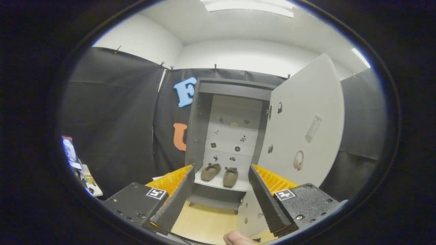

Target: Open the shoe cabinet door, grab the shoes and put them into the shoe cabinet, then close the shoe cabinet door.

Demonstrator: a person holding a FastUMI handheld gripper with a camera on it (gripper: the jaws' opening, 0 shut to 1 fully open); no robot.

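Left of the tongs [218, 190] hangs the black cloth wall of the booth, with some small clutter low down beside it that is too blurred to name. Straight ahead, beyond the fingers [177, 200] and framed in the gap between them, stands the shoe cabinet [201, 112], dark-walled with a pale back panel dotted with small stickers. The pair of shoes [219, 173] already sits on its lower shelf [218, 183], side by side, toes pointing out toward the tongs and slightly splayed, the left one just ahead of the left finger's tip and the right one nearer the middle of the gap. The tongs are released, their fingers spread wide and gripping nothing, well apart from the shoes. To the right of the tongs, the cabinet door [306, 122] stands swung fully open, hinged on the cabinet's right wall, its pale inner face turned toward the tongs and its free edge reaching out beyond the right finger. At the very bottom, between the fingers, a fingertip of the person's hand [238, 238] pokes in above the pale floor. With the shoes stowed, what seems left is shutting the door, and that move turns on one relation: the door lies to the right of the tongs and ahead, standing upright with its long axis vertical, so the tongs would likely need to get round its free edge on the right and sweep it leftward toward the cabinet opening.
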